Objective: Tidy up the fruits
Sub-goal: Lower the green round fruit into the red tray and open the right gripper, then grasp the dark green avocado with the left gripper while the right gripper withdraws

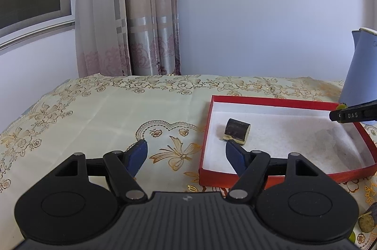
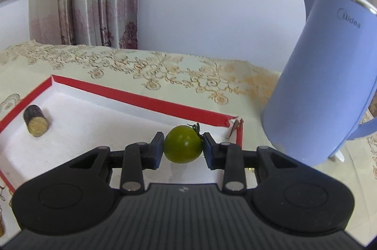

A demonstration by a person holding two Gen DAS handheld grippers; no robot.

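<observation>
A small green tomato [image 2: 182, 146] with a dark stem sits between the blue pads of my right gripper [image 2: 183, 152], which is shut on it over the near right part of the red box [image 2: 141, 98] with a white floor. A short dark-skinned piece of sugarcane [image 2: 35, 120] lies at the box's left end. In the left wrist view the same piece [image 1: 236, 133] lies just beyond my left gripper [image 1: 186, 146], which is open and holds nothing, its right finger over the box's left wall [image 1: 205, 132]. One right gripper finger [image 1: 353, 114] reaches in from the right edge.
A light blue kettle [image 2: 329, 85] stands right of the box, close to my right gripper. Another cut sugarcane piece [image 1: 367, 219] lies on the floral tablecloth [image 1: 106, 113] at the near right. Curtain and wall stand behind the table.
</observation>
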